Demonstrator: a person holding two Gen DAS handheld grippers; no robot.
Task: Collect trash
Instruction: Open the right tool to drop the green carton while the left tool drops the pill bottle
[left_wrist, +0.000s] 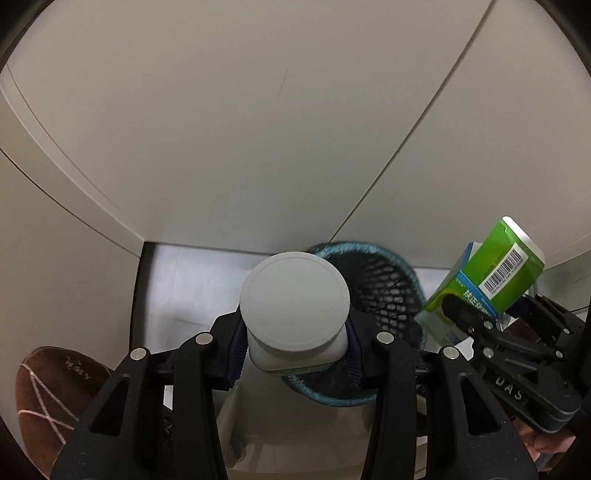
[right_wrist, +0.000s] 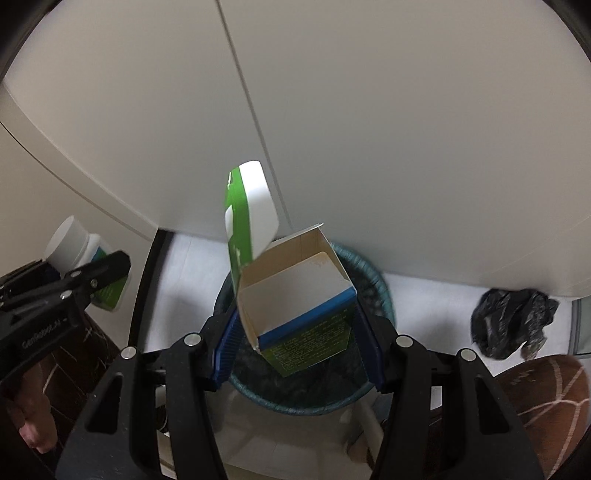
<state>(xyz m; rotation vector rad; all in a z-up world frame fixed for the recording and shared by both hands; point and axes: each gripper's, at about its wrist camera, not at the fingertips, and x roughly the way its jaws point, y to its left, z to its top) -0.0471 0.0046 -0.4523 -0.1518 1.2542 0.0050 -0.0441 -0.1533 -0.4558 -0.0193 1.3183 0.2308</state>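
My left gripper (left_wrist: 293, 354) is shut on a white bottle (left_wrist: 295, 310) with a wide white cap, pointing down over the near rim of a teal mesh waste basket (left_wrist: 384, 291). My right gripper (right_wrist: 295, 343) is shut on an opened green, blue and white carton (right_wrist: 295, 306), its flap standing up, directly above the waste basket (right_wrist: 373, 280). In the left wrist view the carton (left_wrist: 491, 277) and right gripper (left_wrist: 491, 321) appear at the right. In the right wrist view the bottle (right_wrist: 74, 243) and left gripper (right_wrist: 77, 280) appear at the left.
White cabinet panels (left_wrist: 258, 129) rise just behind the basket on a pale floor (right_wrist: 424, 302). A crumpled black plastic bag (right_wrist: 509, 321) lies on the floor at the right. Brown slippers show at the lower left (left_wrist: 48, 398) and lower right (right_wrist: 546, 398).
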